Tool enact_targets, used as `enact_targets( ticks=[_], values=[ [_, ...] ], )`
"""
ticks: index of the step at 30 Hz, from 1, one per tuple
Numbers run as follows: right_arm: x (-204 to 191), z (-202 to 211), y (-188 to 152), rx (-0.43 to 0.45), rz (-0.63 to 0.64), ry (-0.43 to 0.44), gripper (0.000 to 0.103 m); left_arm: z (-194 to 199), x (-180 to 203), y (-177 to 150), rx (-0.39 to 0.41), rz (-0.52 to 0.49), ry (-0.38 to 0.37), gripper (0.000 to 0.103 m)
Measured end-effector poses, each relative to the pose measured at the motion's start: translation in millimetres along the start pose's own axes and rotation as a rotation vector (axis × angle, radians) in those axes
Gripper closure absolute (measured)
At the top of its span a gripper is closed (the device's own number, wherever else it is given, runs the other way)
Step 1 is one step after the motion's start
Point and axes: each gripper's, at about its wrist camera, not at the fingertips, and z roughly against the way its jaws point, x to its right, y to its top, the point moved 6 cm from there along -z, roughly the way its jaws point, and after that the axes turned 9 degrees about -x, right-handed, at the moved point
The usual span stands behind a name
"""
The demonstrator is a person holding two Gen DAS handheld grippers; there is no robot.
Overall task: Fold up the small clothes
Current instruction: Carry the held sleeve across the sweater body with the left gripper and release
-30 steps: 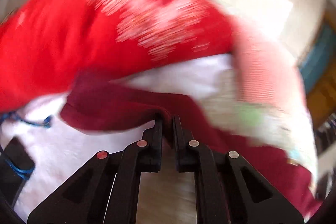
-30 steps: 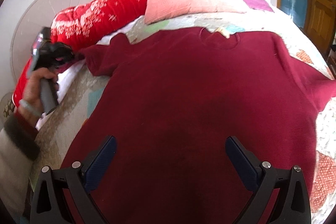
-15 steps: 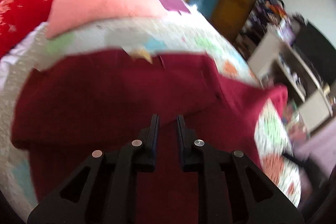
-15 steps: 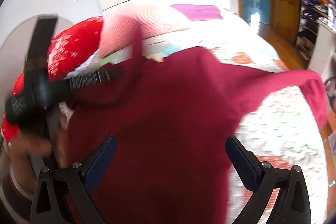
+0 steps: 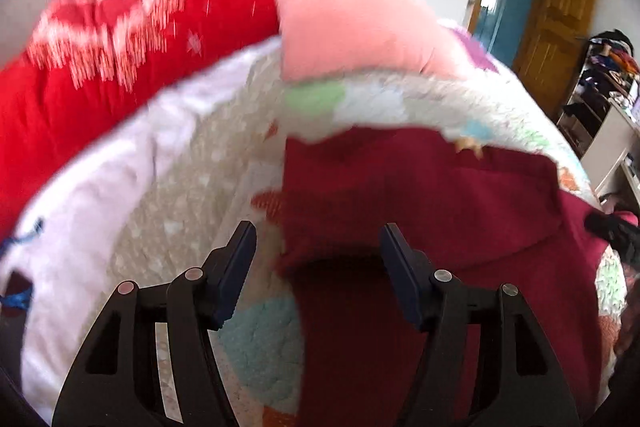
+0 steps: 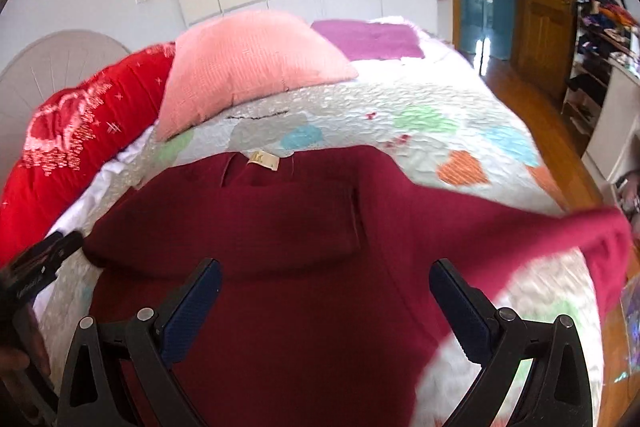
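Note:
A dark red sweater (image 6: 304,267) lies spread on the patterned quilt (image 6: 400,115), neck label at the far side. Its left sleeve is folded across the chest, making a doubled layer (image 6: 256,227). Its right sleeve (image 6: 560,231) stretches out to the right edge. My right gripper (image 6: 325,301) is open and empty above the sweater's body. My left gripper (image 5: 318,255) is open and empty over the sweater's left folded edge (image 5: 420,195). The left gripper also shows at the left edge of the right wrist view (image 6: 36,267).
A pink pillow (image 6: 248,67) and a red embroidered bolster (image 6: 80,131) lie at the head of the bed. A purple cloth (image 6: 372,39) lies at the far side. Wooden floor (image 6: 532,99), a door and shelves are to the right.
My left gripper carried the left sleeve across the sweater's chest, then opened and let it go. The right gripper stayed open and its view swung right.

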Motion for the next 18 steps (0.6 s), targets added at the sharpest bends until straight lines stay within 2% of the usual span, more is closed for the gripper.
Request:
enact_targets(
  ticks=[4,5,6,7,8,10,11,13,14,16,18],
  values=[
    [12,-47,17,-0.035,-0.005,-0.122,0.002,-25,-6,-17,-0.067,0.025,-0.008,0.039],
    [15,-54,17,-0.050,-0.013,-0.130,0.015,-30,-6,-21,-0.079,0.023,-0.002,0.039],
    [20,-68,17,-0.086,-0.031,-0.108,0.040,-31,-8,-23,-0.089,0.022,0.004,0.039],
    [22,-82,15,-0.129,-0.058,-0.054,0.049,-34,-9,-25,-0.099,0.020,0.005,0.039],
    [25,-86,13,-0.131,-0.068,-0.051,0.052,-34,-10,-25,-0.102,0.022,0.000,0.039],
    [25,-82,17,-0.077,-0.041,-0.059,0.075,-32,-11,-25,-0.092,0.033,-0.001,0.039],
    [25,-78,19,-0.076,-0.022,-0.061,0.091,-27,-14,-22,-0.076,0.046,0.003,0.039],
    [29,-58,22,-0.038,-0.025,-0.008,0.101,-12,-20,-13,-0.030,0.081,-0.011,0.039],
    [33,-40,24,0.000,-0.026,0.009,0.103,-9,-22,-10,-0.016,0.094,-0.018,0.039],
    [40,-17,24,0.060,-0.013,-0.025,0.103,-3,-23,-3,0.004,0.113,-0.031,0.039],
    [48,-7,21,0.064,-0.032,-0.012,0.103,-3,-20,0,0.004,0.110,-0.027,0.039]
  ],
)
